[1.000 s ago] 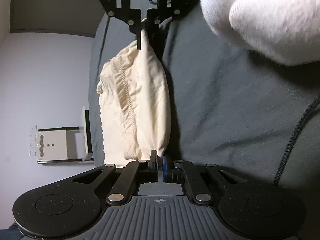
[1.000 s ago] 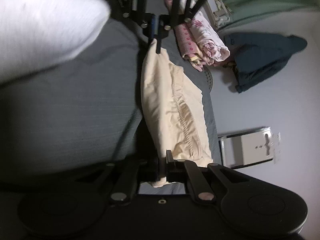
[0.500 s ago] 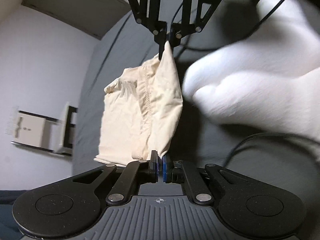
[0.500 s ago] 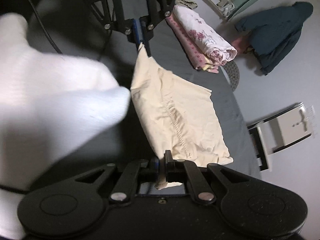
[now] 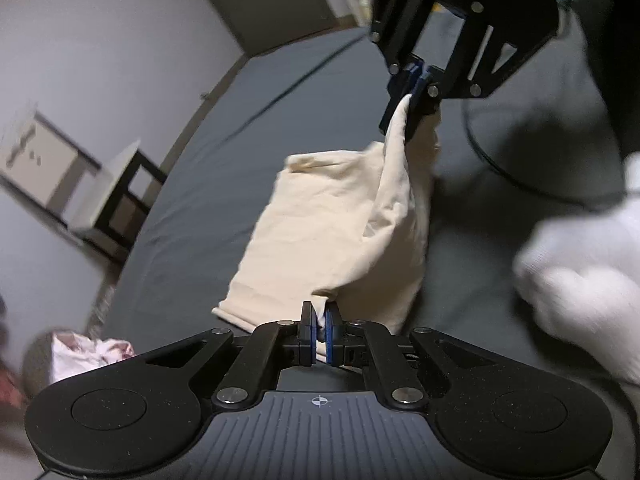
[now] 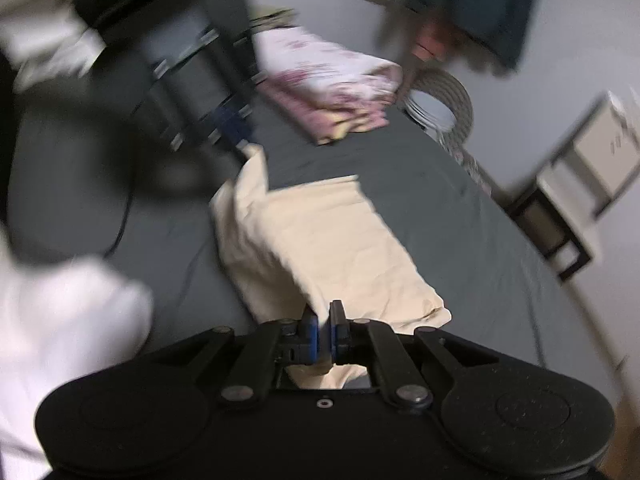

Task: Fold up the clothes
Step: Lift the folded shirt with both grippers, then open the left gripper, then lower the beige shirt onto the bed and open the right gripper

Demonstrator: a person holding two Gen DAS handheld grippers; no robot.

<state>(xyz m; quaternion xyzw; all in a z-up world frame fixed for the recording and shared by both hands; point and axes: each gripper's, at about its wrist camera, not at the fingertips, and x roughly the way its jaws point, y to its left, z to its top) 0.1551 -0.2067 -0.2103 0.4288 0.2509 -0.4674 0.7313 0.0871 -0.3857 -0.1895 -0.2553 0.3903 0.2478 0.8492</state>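
Note:
A cream garment (image 5: pixel 320 232) lies partly spread on the dark grey bed sheet (image 5: pixel 200 184), with its near edge lifted. My left gripper (image 5: pixel 319 326) is shut on one corner of it. The right gripper (image 5: pixel 416 84) faces it from the far side, pinching the opposite corner. In the right wrist view the same cream garment (image 6: pixel 332 244) stretches from my right gripper (image 6: pixel 324 330), shut on its corner, up to the blurred left gripper (image 6: pixel 236 136). A white-gloved hand (image 5: pixel 584 280) is beside the cloth on the right.
A folded floral pink cloth (image 6: pixel 332 88) lies at the far end of the bed, beside a round woven basket (image 6: pixel 440 100). A dark blue garment (image 6: pixel 476 8) hangs beyond. A white bedside table (image 5: pixel 116 200) stands by the bed. A black cable (image 5: pixel 520 176) runs across the sheet.
Both grippers swung down toward the bed, and the cream garment that hung between them now lies mostly spread on the sheet. Both stay shut on its corners.

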